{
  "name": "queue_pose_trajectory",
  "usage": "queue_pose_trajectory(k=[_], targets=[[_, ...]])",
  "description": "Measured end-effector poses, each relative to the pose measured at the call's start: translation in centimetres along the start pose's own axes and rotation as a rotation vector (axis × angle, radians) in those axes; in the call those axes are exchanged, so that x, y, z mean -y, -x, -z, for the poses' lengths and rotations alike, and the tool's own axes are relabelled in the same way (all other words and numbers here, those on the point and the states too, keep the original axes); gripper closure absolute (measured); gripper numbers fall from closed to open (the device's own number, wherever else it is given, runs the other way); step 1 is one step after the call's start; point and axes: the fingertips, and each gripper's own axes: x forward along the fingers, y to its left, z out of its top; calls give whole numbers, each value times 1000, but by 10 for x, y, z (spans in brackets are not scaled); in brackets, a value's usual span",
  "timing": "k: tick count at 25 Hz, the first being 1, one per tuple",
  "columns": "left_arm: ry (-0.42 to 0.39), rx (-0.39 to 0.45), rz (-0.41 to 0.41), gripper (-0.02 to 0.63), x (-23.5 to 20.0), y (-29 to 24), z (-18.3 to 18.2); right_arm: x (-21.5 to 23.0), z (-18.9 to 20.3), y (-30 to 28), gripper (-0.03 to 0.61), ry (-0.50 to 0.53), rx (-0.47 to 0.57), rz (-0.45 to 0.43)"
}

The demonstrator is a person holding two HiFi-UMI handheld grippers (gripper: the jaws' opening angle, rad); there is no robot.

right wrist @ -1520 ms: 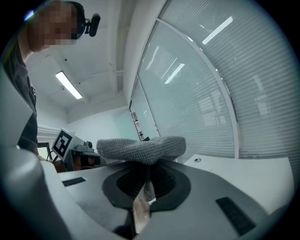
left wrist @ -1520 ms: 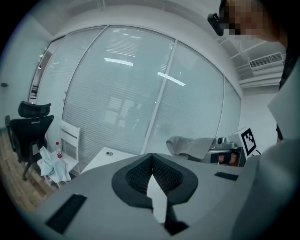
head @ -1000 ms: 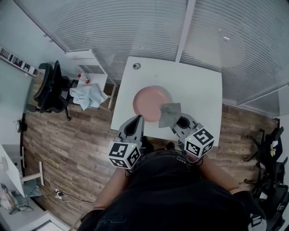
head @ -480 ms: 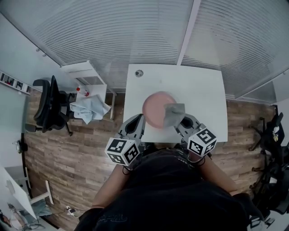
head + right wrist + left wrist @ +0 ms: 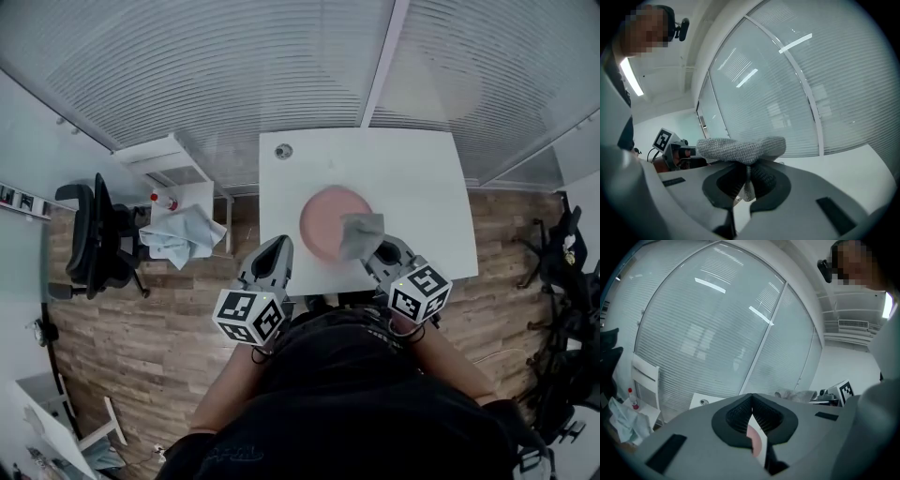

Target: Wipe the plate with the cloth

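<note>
White table (image 5: 412,178) against slatted blinds fills the middle of the head view, with wooden floor on both sides. We see the pink plate (image 5: 323,220) lying flat and face up near the table's lower edge. It is round, so it has no long axis. We judge it stiff, smooth, probably slippery and breakable, so it is best steadied at the rim rather than pushed across the table.

The grey cloth (image 5: 361,234) overlaps the plate's right rim in the head view; we cannot tell whether it rests on the plate. The right gripper (image 5: 380,251) has its jaws pinched on the cloth. In the right gripper view the knitted cloth (image 5: 740,147) bunches above the right gripper (image 5: 747,180), its long axis running left to right across the jaws. We judge it soft, light and floppy, so a hold on a gathered fold suits it.

The left gripper (image 5: 279,242) sits at the plate's lower left with its jaws pressed together on nothing, as the left gripper view shows (image 5: 751,404)
</note>
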Motion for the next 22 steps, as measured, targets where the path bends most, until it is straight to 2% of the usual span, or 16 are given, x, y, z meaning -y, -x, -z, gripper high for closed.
queue_pose_trajectory(k=[8,12,22], targets=[[-22,-34,-39,601,-21,-5,-1,29,2,-10,548,-47,-17,23],[-19,-60,-53,600,-32,-10,7,40,24,-28,548,-59,-95,-17],[27,-154,-70,585,-52,-56,30,89,67,-57,548,-111,-252,-9]])
